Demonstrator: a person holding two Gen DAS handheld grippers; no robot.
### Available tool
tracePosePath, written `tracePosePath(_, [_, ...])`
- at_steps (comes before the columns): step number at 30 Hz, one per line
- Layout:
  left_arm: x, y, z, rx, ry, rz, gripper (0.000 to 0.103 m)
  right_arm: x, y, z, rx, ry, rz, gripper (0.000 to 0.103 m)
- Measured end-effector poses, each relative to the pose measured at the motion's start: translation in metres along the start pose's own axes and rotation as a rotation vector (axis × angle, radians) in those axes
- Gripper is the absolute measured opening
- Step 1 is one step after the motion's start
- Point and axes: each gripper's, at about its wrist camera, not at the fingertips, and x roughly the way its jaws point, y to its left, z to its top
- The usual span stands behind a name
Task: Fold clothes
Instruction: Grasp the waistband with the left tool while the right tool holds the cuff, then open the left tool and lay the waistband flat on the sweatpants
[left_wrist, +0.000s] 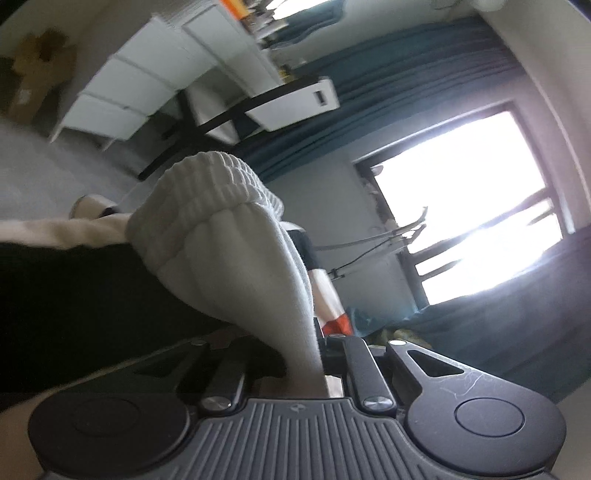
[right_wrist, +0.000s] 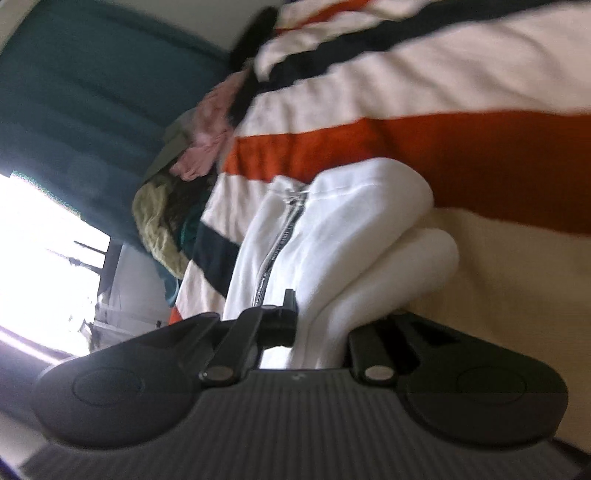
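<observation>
Left matte black two-finger gripper (left_wrist: 319, 354): ribbed grey base plate, round side caps, silver pivot screws. Right matte black two-finger gripper (right_wrist: 314, 332): same build, ribbed grey plate, silver screws.

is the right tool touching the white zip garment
Touching. The right wrist view shows the white zip garment bunched and running down between the fingers of the right tool, which are shut on the fabric.
</observation>
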Motion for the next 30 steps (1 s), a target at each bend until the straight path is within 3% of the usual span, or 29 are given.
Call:
tracePosePath(2, [-0.008, 0.003, 0.001, -0.009, 0.011, 0.03, 0.01, -0.012, -0.018, 0.0, 0.043, 0.044, -0.042, 0.01])
tracePosePath(8, [-0.023, 0.01, 0.002, -0.004, 0.057, 0.139, 0.013, -0.031, -0.046, -0.007, 0.145, 0.099, -0.045, 0.014])
tracePosePath(11, [-0.031, 0.008, -0.001, 0.042, 0.085, 0.184, 0.019, -0.034, -0.057, -0.01, 0.209, 0.116, -0.035, 0.025])
tracePosePath(12, [-0.034, 0.006, -0.003, 0.059, 0.092, 0.202, 0.026, -0.033, -0.06, -0.01, 0.232, 0.118, -0.035, 0.04])
tracePosePath(13, [-0.036, 0.004, -0.003, 0.074, 0.108, 0.223, 0.04, -0.033, -0.061, -0.012, 0.259, 0.118, -0.028, 0.058])
tracePosePath(15, [-0.039, -0.003, -0.005, 0.099, 0.138, 0.255, 0.061, -0.035, -0.063, -0.018, 0.319, 0.11, 0.005, 0.067])
tracePosePath(19, [-0.046, -0.014, -0.02, 0.174, 0.183, 0.263, 0.079, -0.033, -0.059, -0.027, 0.367, 0.103, 0.052, 0.067])
tracePosePath(23, [-0.051, -0.031, -0.041, 0.306, 0.199, 0.279, 0.079, -0.024, -0.054, -0.026, 0.32, 0.056, 0.051, 0.067])
tracePosePath(26, [-0.057, -0.047, -0.055, 0.416, 0.193, 0.283, 0.08, -0.016, -0.061, -0.018, 0.342, -0.013, 0.108, 0.067])
tracePosePath(30, [-0.07, -0.071, -0.082, 0.608, 0.12, 0.307, 0.08, -0.006, -0.062, -0.002, 0.28, -0.053, 0.181, 0.068])
